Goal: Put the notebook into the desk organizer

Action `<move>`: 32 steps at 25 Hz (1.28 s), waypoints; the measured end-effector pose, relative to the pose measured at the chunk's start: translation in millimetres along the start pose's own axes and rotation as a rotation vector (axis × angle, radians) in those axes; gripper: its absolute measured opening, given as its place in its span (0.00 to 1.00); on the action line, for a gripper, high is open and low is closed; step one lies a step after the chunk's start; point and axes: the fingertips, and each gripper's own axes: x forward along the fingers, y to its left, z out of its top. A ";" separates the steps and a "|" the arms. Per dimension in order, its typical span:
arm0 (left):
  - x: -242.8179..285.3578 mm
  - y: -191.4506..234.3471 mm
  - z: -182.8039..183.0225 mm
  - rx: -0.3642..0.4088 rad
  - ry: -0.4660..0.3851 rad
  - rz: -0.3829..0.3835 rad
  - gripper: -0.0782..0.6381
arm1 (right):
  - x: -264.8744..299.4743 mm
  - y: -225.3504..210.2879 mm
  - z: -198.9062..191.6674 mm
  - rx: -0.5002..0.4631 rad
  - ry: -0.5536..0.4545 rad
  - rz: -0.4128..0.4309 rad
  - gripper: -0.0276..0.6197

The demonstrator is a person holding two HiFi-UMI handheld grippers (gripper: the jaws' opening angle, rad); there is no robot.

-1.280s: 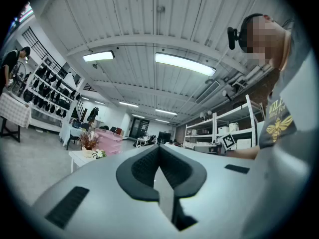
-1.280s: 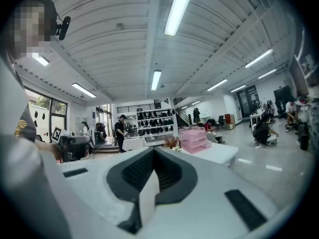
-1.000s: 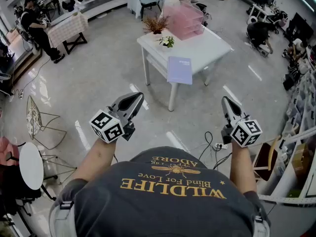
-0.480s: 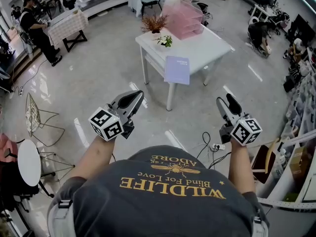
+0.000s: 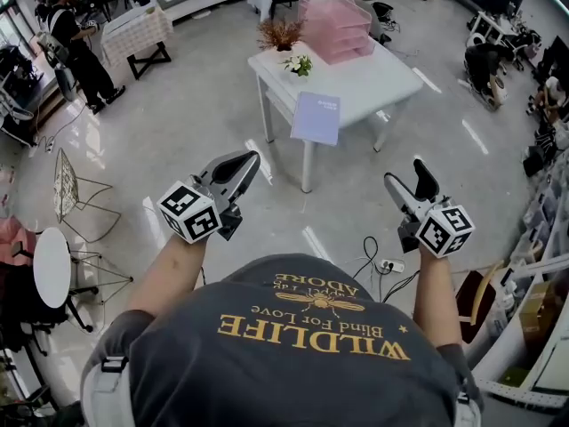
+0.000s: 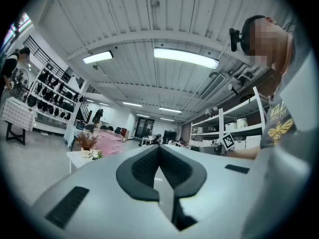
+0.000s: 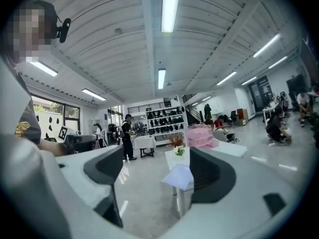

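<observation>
Notebook [image 5: 316, 118] lies on the white table's [image 5: 391, 78] near edge, well apart from both grippers (right gripper [image 5: 409, 174] just opened wide and empty, left gripper [image 5: 250, 160] pinched closed), so walking closer probably comes first, then grabbing it for the pink organizer [image 5: 336, 27].

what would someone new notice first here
The white table mid-floor stands out, with a pink desk organizer at its far end and a lavender notebook at its near edge. Up front, the left gripper has its fingers together, while the right gripper has just opened its fingers, nothing between them.
</observation>
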 end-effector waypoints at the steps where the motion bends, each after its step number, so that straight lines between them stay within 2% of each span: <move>1: 3.6 -2.5 -0.7 0.004 0.002 0.003 0.11 | 0.4 -5.3 0.6 0.000 -0.002 0.004 0.66; 6: 19.8 7.7 -5.4 0.020 0.018 0.011 0.11 | 22.0 -26.8 -5.0 0.026 0.006 0.017 0.66; 11: 43.6 60.2 -12.6 -0.014 0.013 0.004 0.11 | 70.3 -47.7 -12.0 0.055 0.028 0.003 0.66; 14: 68.4 108.6 -17.4 -0.031 0.016 -0.041 0.11 | 109.9 -60.5 -14.1 0.054 0.040 -0.038 0.66; 19: 128.1 217.9 -8.3 -0.070 0.008 -0.131 0.11 | 199.8 -90.6 -6.7 0.071 0.049 -0.131 0.66; 24: 192.7 306.7 11.8 -0.026 0.044 -0.258 0.11 | 278.3 -121.1 4.7 0.103 0.053 -0.225 0.66; 28: 231.4 353.2 12.9 -0.038 0.053 -0.310 0.11 | 312.6 -148.4 1.1 0.128 0.080 -0.286 0.66; 32: 260.8 376.7 -3.3 -0.072 0.073 -0.335 0.11 | 330.5 -172.6 -4.7 0.154 0.094 -0.314 0.66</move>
